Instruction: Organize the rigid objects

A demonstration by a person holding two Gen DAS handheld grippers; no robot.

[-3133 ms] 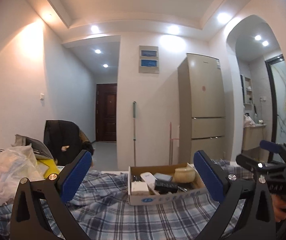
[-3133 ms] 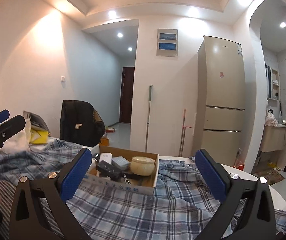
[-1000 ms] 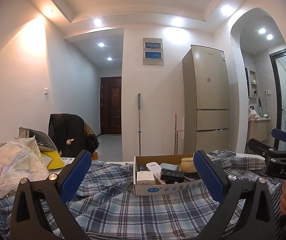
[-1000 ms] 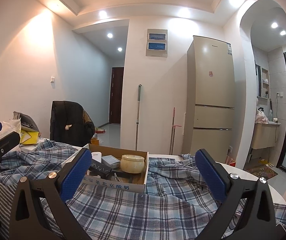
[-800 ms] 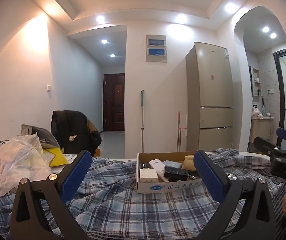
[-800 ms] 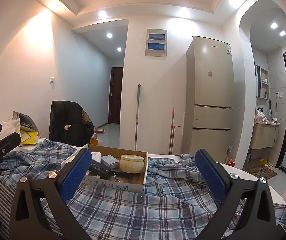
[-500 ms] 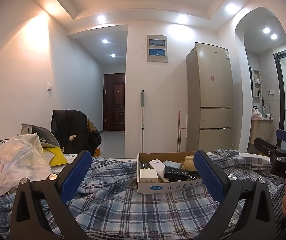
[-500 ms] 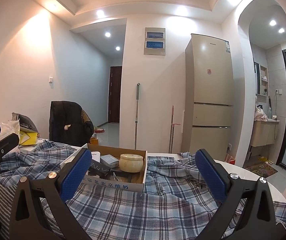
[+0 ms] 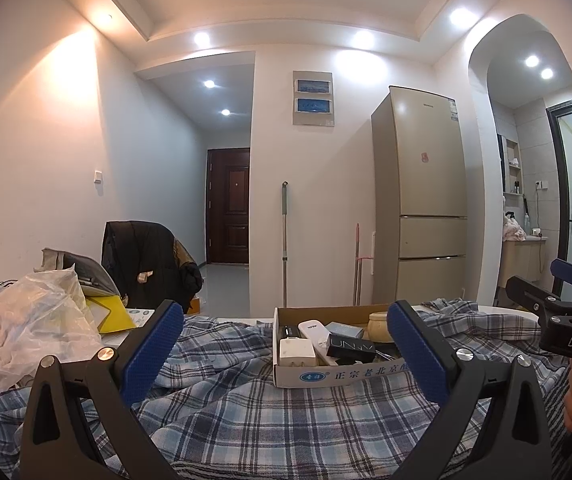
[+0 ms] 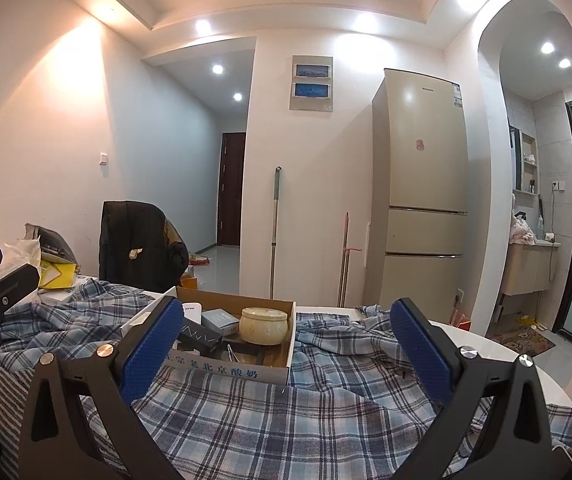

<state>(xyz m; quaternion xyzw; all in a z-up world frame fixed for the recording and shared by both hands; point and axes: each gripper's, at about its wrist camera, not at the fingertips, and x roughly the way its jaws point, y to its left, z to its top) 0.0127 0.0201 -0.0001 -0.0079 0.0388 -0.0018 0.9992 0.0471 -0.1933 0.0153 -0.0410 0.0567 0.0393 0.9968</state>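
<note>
Sitting on a blue plaid cloth (image 9: pixel 269 412) that is covering the tabletop, an open cardboard box (image 9: pixel 326 376) is holding the rigid objects: a white charger (image 9: pixel 296 352) at its near left corner, a white remote-like stick (image 9: pixel 316 330) just behind that, a black carton (image 9: pixel 350 347) in the middle, a grey-blue carton (image 10: pixel 219 318) behind it, and a cream lidded jar (image 10: pixel 263 325) toward the box's far right. Thin metal items, possibly tweezers, are lying on the box floor in front of the jar.

The left tool (image 9: pixel 286 352) is hovering in front of the box, jaws spread wide and gripping nothing. The right tool (image 10: pixel 286 350) is hovering to the box's right, equally wide apart and empty.

A crumpled plastic bag (image 9: pixel 25 328) is lying well to the left of the box. Beyond the box, a beige fridge (image 9: pixel 422 200) is standing against the wall.
</note>
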